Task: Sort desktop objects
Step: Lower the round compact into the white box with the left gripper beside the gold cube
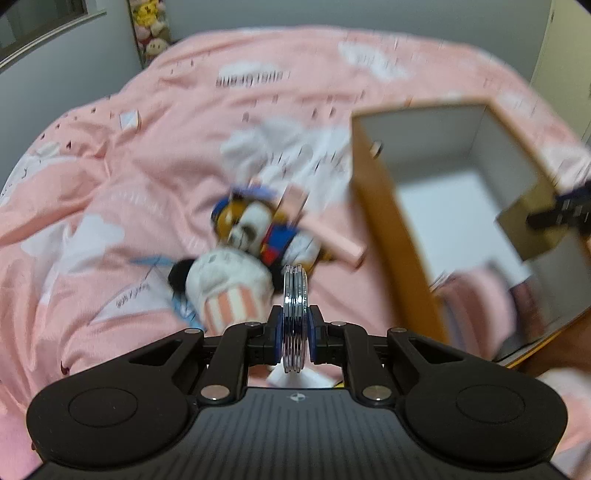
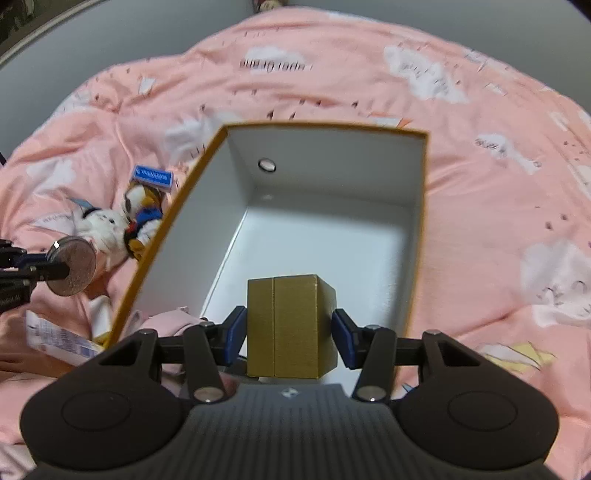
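The left hand-held gripper (image 1: 294,334) is clamped narrow on a round, flat silver-rimmed disc with a clear face (image 1: 294,317), held edge-on between its blue pads and raised above the bed. In the right wrist view the same disc (image 2: 72,266) shows its round face just off the long left side of the box. The right hand-held gripper (image 2: 290,332) has its blue pads against the two sides of a gold rectangular cardboard block (image 2: 291,326), which it holds upright over the near end of an open, orange-edged cardboard box with white inside walls (image 2: 417,221); the box floor beneath looks bare. Left of the box, on the pink cloud-printed bedspread (image 2: 332,85), lie a white plush toy with pink-striped feet (image 1: 225,288) and, touching it, a brown-and-blue plush toy (image 1: 258,229). A pale pink stick-shaped box (image 1: 325,236) lies just beside them, blurred. Beyond the toys sits a small blue-labelled packet (image 2: 153,176). At the bed's far left corner stand stacked soft toys (image 1: 151,29).
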Motion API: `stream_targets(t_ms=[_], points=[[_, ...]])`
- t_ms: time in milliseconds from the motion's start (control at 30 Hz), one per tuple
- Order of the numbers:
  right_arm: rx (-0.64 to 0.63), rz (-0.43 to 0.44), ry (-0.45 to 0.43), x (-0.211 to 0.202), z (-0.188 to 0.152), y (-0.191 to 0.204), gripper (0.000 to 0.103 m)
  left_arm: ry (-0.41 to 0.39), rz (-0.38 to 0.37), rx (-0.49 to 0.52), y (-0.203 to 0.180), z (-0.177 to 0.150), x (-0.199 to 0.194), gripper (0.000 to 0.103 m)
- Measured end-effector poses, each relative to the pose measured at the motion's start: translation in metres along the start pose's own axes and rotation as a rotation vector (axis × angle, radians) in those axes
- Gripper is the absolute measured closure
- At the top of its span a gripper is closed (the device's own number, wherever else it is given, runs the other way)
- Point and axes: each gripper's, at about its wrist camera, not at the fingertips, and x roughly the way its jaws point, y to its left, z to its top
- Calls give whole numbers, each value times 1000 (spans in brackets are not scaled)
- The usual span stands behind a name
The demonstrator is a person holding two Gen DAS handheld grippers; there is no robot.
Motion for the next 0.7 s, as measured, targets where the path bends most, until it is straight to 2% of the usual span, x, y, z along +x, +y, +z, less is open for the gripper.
stream_targets(t_ms=[67,233,333,400,567,633,700], points=[[17,6,-19,-16,-6,1,51,-31,-78,-27,-1,7,-14,88],[86,-25,-12,-35,-28,-1,51,-64,-357,-57,-24,26,-35,88],[157,-22,2,-38,-41,-8,51,-7,-534,-65,-49,34,-26,88],[199,-8,6,-41,-48,-13,51,40,-614,-53,-72,38,-14,88],[231,-13,8,-46,-56,-17,51,156,-657,-49,-114,39,22,89],[237,-9,9,-46,-57,-18,51,192,-679,-71,-121,39,34,89],[238,-10,12,-45,-57,-18,51,209,-668,-96,-125,39,43,89]])
